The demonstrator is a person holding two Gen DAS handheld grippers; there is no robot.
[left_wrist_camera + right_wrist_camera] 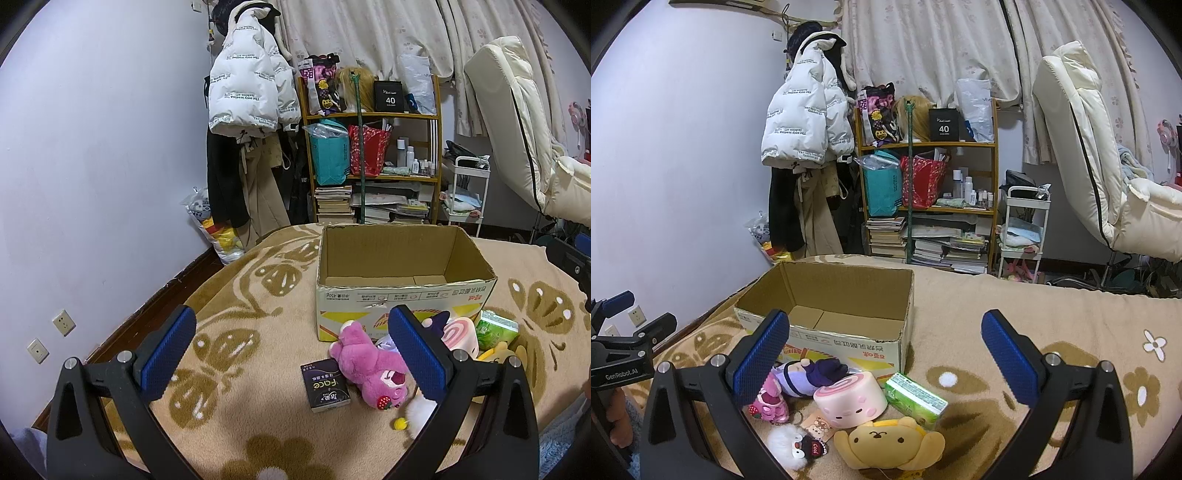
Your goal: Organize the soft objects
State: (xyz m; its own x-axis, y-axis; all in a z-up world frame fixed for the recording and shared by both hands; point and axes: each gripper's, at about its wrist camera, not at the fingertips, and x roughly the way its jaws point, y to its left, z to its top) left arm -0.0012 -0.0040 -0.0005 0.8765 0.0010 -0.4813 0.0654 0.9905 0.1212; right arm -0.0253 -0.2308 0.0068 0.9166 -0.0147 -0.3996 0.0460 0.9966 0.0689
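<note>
- Two tools, my left tool [291, 354] and right tool [886, 356], both spread wide and holding nothing.
- Soft toys lie on the bed blanket [1052, 317] just before an empty cardboard box [827, 295].
- Pink plush bear [369, 365] looks light and squashy; I'd pinch its body.
- Dark packet [325, 384] reads "face".

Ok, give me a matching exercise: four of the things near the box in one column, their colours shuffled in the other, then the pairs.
Things:
1. plush bear
2. swirl-topped round cushion
3. tissue pack
4. flat dog plush

Colours:
A. green
B. yellow
C. magenta pink
D. pale pink

Pairs: 1-C, 2-D, 3-A, 4-B
</note>
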